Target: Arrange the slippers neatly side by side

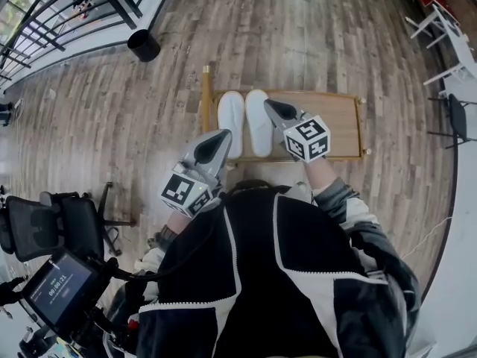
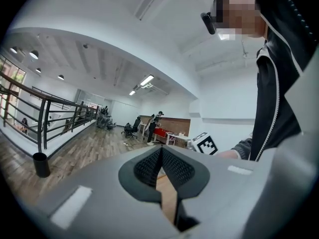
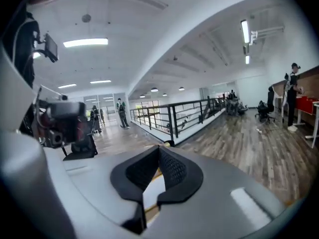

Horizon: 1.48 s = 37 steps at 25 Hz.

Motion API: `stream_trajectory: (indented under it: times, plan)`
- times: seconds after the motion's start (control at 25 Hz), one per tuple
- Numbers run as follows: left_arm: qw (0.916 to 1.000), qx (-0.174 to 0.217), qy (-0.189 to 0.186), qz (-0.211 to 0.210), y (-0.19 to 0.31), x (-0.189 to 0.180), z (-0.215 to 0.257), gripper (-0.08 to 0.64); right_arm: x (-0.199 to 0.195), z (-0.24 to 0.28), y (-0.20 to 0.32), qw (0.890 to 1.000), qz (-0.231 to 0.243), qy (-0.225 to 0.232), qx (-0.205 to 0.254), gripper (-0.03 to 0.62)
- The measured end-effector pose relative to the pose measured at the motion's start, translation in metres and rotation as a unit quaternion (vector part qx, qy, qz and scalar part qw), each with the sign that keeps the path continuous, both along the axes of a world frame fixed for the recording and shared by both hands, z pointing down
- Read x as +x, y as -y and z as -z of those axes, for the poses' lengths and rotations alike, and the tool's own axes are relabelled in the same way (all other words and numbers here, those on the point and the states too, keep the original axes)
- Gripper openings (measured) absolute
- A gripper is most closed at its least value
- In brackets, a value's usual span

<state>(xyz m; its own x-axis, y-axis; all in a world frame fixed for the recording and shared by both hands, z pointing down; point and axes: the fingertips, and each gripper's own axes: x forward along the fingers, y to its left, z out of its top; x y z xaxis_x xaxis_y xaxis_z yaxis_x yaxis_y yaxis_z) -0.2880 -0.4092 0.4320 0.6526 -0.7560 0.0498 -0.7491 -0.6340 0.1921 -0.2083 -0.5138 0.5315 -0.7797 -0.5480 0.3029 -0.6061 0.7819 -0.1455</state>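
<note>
On the table lie paired white slippers; a screen's digits blur.

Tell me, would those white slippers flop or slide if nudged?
The white slippers look thin and flat, so probably light and bendy. Lying flat, they shouldn't tip. On the smooth wooden table a nudge would likely slide them.

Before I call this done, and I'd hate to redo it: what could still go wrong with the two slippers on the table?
1. The left slipper lies near the left edge of the table; a bump could push it off.
2. The right gripper, shut and empty, shows just over the right slipper in the head view; lowering it carelessly might knock both askew.
</note>
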Motion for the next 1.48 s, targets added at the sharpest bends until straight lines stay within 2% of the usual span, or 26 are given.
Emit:
stream_trajectory:
  times: [0.16,0.32,0.68,1.08,1.48]
  plan:
    - [0.9994,0.006,-0.033,-0.005,0.002,0.002,0.012,0.018,-0.011,0.076,-0.049,0.993,0.046,0.035,0.098,0.003]
    - [0.9994,0.013,-0.029,-0.009,0.002,0.006,0.019,0.018,-0.008,0.101,-0.081,0.988,0.049,0.033,0.142,0.002]
    - [0.9993,0.006,-0.034,-0.014,-0.002,0.011,0.015,0.018,0.011,0.096,-0.092,0.99,0.018,0.047,0.132,0.002]
    - [0.9993,0.014,-0.027,-0.021,-0.005,0.013,0.012,0.018,0.011,0.097,-0.096,0.99,0.017,0.049,0.128,0.002]
    - [0.9992,0.016,-0.034,-0.014,-0.001,0.009,0.01,0.018,0.009,0.095,-0.089,0.991,0.02,0.063,0.113,0.002]
